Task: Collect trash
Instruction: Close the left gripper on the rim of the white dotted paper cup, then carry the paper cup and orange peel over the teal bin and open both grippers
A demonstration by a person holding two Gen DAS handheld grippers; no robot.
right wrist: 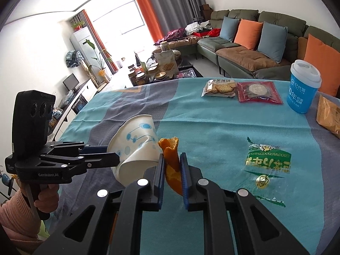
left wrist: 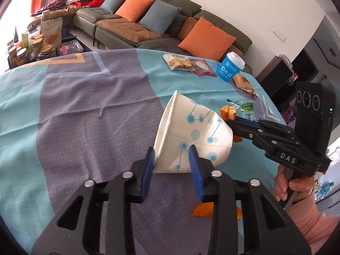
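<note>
A white paper cup (left wrist: 191, 123) with blue dots hangs tilted over the teal and grey tablecloth (left wrist: 85, 106). My left gripper (left wrist: 171, 148) is shut on its lower wall near the rim, and the wall is dented. From the right wrist view the left gripper (right wrist: 114, 154) pinches the cup (right wrist: 138, 140) from the left. My right gripper (right wrist: 172, 155) is shut on a curled strip of orange peel (right wrist: 170, 148), right beside the cup's base. In the left wrist view the right gripper (left wrist: 228, 124) and its peel (left wrist: 228, 112) touch the cup's narrow end.
More orange peel (left wrist: 201, 212) lies under my left gripper. A clear green wrapper (right wrist: 267, 165) lies to the right. At the far edge are a cracker packet (right wrist: 218, 89), a red packet (right wrist: 259, 94), a lidded blue cup (right wrist: 303, 87) and a golden packet (right wrist: 329, 116). A sofa stands behind.
</note>
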